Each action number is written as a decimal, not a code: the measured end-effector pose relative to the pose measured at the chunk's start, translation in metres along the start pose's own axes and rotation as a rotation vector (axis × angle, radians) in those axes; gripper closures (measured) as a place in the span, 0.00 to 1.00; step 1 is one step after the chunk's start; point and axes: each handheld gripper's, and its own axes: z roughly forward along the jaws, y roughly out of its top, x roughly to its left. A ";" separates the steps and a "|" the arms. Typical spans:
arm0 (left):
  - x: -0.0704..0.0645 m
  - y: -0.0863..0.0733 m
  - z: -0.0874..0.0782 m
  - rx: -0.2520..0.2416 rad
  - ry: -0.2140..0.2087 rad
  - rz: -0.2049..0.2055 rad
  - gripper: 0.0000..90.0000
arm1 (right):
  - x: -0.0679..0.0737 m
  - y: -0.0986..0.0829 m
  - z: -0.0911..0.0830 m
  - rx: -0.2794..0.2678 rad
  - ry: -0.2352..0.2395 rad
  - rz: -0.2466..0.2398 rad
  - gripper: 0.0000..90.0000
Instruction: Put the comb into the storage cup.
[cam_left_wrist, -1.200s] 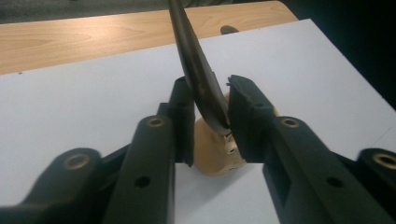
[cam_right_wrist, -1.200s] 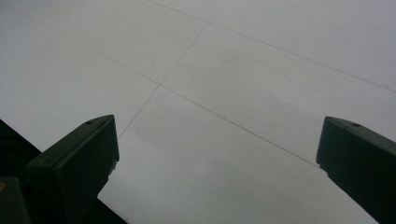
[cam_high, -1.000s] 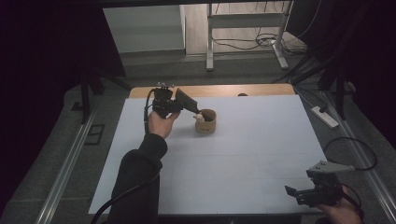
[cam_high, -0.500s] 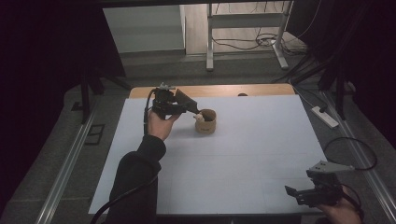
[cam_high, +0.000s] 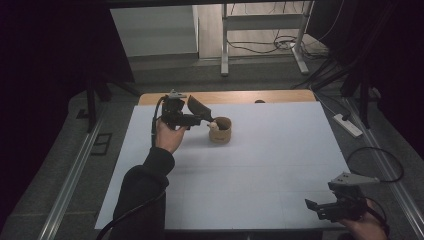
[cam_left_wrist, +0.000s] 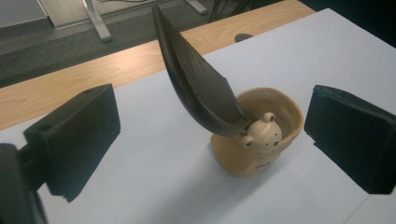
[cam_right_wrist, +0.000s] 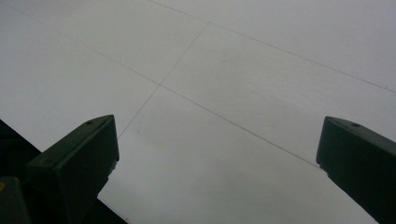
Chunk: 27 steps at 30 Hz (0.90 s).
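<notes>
Left gripper (cam_left_wrist: 212, 140) spread before the cup (cam_left_wrist: 261, 135).
A dark scoop (cam_left_wrist: 198, 79) leans in the cup toward 11 o'clock; right gripper (cam_right_wrist: 217, 172) spread over bare table (cam_right_wrist: 243, 74).

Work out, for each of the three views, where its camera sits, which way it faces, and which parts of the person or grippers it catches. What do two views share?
High view: above the near edge, facing forward and down; both forearms, left gripper, right gripper.
Left gripper view: looks between its open fingers at the bear cup and dark scoop.
Right gripper view: looks down between its fingers at the white table.
Shared: cup, scoop.
</notes>
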 end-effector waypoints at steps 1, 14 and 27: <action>0.000 0.000 -0.001 0.000 0.001 0.003 0.03 | 0.000 0.000 0.000 0.000 0.000 -0.001 0.00; -0.005 -0.016 -0.010 -0.033 0.012 0.043 0.00 | 0.000 0.000 0.000 0.000 -0.001 -0.004 0.00; -0.001 -0.032 -0.015 -0.050 -0.014 0.004 0.00 | 0.001 0.000 0.000 0.002 -0.002 -0.007 0.00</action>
